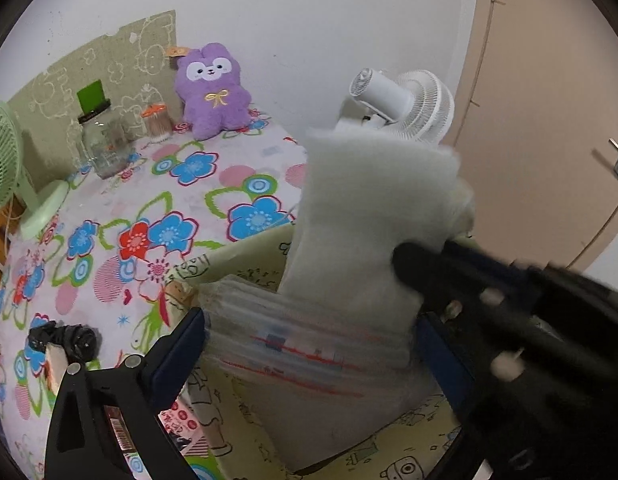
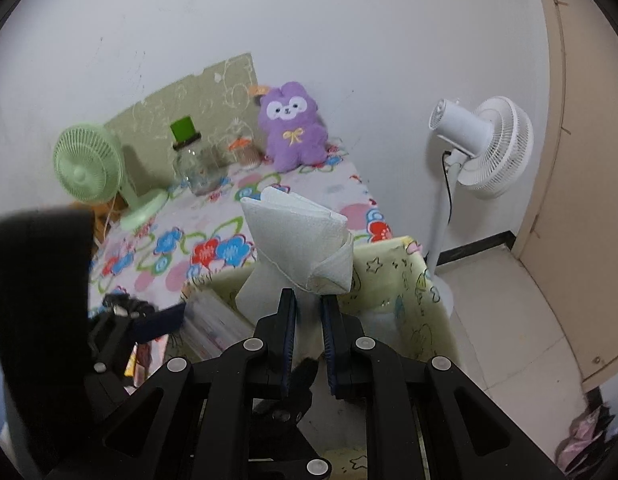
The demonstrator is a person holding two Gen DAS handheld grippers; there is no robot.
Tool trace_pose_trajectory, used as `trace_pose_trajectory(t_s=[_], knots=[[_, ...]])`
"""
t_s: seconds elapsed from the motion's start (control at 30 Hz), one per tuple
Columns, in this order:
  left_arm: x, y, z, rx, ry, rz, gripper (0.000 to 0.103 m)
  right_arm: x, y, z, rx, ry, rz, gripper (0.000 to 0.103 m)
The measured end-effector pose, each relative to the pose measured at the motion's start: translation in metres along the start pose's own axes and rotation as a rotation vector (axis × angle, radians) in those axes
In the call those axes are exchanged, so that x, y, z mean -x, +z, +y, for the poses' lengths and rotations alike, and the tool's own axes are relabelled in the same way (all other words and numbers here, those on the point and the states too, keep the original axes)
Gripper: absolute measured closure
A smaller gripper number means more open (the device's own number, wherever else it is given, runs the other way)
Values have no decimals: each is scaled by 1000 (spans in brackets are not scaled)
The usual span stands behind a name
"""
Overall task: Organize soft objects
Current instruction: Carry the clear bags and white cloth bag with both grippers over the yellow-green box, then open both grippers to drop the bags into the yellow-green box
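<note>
- Pinching the lower part of a white folded soft pad [image 2: 297, 236], the right gripper [image 2: 308, 308] has its 2 fingers pressed together on it, the pad standing upright between and beyond the fingertips.
- The pad's long axis runs roughly vertical, its folded top above and its lower end going down toward the zip bag [image 1: 305, 356] below.
- The left gripper [image 1: 309, 344] is spread wide, 1 finger on each side of the clear bag; whether the pads actually touch the plastic I cannot tell.
- From the left wrist view the pad [image 1: 373, 216] rises straight out of the bag's mouth, with the right gripper coming in from the right side.
- Judging by this, the coming move is downward along the pad's long axis into the bag; the right gripper is the one in contact.
- Beneath sits a pale green fabric bin [image 2: 405, 276]; beyond lie the flowered counter [image 1: 121, 208], a purple plush toy [image 1: 213, 88] and a white fan [image 2: 485, 144].
</note>
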State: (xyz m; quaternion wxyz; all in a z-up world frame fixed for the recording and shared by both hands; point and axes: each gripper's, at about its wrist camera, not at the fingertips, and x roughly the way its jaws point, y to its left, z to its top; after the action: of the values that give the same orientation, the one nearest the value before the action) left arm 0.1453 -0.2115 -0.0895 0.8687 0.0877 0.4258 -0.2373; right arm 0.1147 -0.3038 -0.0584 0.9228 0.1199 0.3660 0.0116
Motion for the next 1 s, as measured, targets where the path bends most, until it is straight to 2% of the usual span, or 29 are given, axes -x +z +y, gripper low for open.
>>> trace_pose_trajectory(t_s=[0.07,0.27,0.37,0.4,0.43,1.0], knots=[[1,0,-2,-6,1,-3,0,-3,-1,-4,-22,23,25,86],[2,2,-9,-32,-7,-13,0,-1,-2,-9,-31,0,23,81],[5,3,-12,-43,-13,-25,0,-1,-2,-14,-45,-19,25,59],[6,4,-13,-48,-14,-29,0,0,-2,-16,-53,-25,23,49],[7,4,-15,-54,-10,-34,0,1,-2,-17,-60,-27,19,43],[22,0,-16,-66,28,-64,0,12,-4,-18,-62,-53,20,34]])
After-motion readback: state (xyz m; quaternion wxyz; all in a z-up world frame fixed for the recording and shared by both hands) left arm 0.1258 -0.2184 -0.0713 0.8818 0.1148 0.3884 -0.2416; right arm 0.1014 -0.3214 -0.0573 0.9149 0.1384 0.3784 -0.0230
